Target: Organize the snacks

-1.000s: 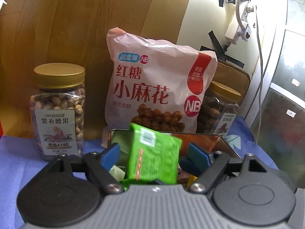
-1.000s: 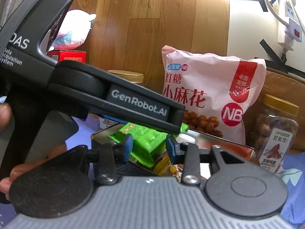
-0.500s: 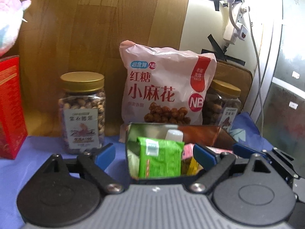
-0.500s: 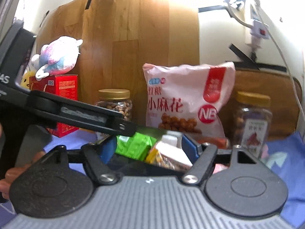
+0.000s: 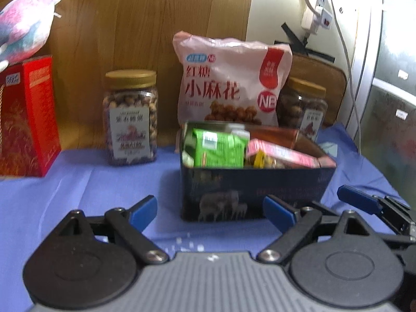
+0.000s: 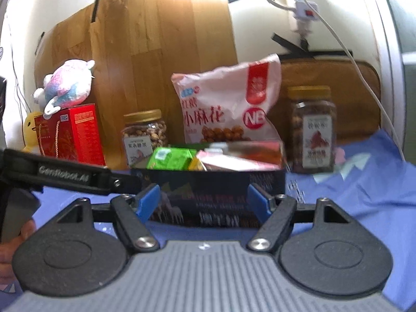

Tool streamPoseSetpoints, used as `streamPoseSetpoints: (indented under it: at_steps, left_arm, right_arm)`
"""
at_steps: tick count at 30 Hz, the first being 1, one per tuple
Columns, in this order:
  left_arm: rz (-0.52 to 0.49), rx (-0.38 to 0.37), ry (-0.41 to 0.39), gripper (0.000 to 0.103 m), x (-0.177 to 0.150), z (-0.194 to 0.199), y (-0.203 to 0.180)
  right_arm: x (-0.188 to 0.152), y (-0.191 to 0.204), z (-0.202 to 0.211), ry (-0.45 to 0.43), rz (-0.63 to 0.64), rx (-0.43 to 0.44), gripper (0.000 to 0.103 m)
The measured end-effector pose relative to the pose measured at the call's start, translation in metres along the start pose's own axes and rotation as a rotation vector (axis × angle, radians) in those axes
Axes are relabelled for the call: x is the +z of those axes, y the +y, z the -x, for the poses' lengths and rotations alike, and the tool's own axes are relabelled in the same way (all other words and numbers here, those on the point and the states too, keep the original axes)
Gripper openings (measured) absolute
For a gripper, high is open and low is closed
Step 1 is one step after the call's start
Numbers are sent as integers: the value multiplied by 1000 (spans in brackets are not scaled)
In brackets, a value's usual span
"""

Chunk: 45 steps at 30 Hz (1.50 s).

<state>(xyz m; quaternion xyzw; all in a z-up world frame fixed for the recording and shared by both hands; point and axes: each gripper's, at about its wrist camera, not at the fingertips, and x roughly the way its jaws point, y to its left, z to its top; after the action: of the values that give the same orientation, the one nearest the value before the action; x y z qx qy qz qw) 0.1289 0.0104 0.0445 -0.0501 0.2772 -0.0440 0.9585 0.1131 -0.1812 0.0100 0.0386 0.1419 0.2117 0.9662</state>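
So we've got the dark tin [image 5: 256, 192] sitting on the blue cloth [image 5: 85, 189] that covers the table, and it's our reference point for everything. Inside the tin the green packet [image 5: 219, 149] stands upright at its left end, with a pink packet [image 5: 282, 154] lying to the right of it and something yellow wedged between them, too blurry to name.

Our left gripper [image 5: 212, 209] hovers just in front of the tin with its jaws spread wide and nothing between them. Our right gripper [image 6: 202, 199] is also in front of the tin, jaws spread wide and empty too, with the tin's front wall showing in the gap.

Behind the tin the big pink snack bag [image 5: 231, 83] leans against the wooden board [image 5: 145, 20]. Behind and left of the tin is a gold-lidded nut jar [image 5: 131, 117], and behind and right of it is a second jar [image 5: 303, 104], partly hidden by the bag. Far left of the tin there's a red box [image 5: 27, 114] with a plush toy [image 5: 24, 26] sitting on top.
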Motion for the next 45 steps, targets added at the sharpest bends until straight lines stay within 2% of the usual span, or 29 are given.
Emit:
streamPoseSetpoints:
  at_steps: [8,16,25,38,45]
  left_arm:
    - [-18,50,54,93,-23,3,-11]
    - [-4,101,84,96,-35,9,-12]
    - [-31,120,80,100,-43,22,-22]
    - [-30,127,76,103,-61,34,-28]
    - [-47,139,41,103,-71,43,-31]
  right_arm:
    - [-13,-11,15,43,-101,-15,77]
    - [-26,-8,30,77,-127,7,77]
    - [-34,-7,47,62,-159,23,77]
    - [-40,-11,68,31,-190,-1,77]
    - [-42,-11,76,24,-194,-13,77]
